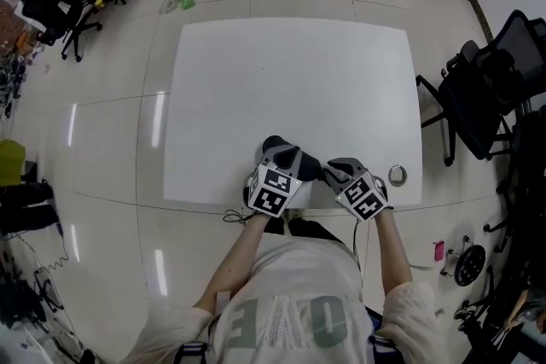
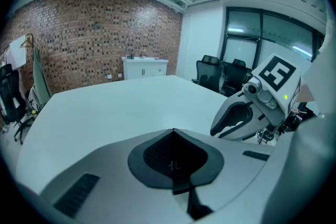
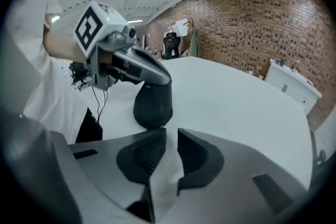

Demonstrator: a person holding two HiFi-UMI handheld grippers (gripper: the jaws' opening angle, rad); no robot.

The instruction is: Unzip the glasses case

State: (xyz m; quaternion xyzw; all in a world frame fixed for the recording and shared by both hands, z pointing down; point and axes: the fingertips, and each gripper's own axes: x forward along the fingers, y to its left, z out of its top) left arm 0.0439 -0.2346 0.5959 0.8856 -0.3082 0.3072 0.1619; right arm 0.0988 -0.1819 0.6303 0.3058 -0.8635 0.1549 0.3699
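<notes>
The left gripper (image 2: 173, 132) has its fingers pressed together on nothing. The right gripper (image 3: 171, 132) holds its fingers slightly apart, empty, low over the white surface (image 1: 290, 81). No view shows the glasses case.

I see a white rectangular surface (image 1: 290, 81) standing on a pale tiled floor (image 1: 111, 132). A small ring (image 1: 397, 176) lies flat on it at about 4 o'clock, close to the near edge. At 6 o'clock the left gripper (image 1: 277, 147) rests its dark tip on the surface. The right gripper (image 1: 334, 169) is just beside it, and I cannot tell whether it touches.
</notes>
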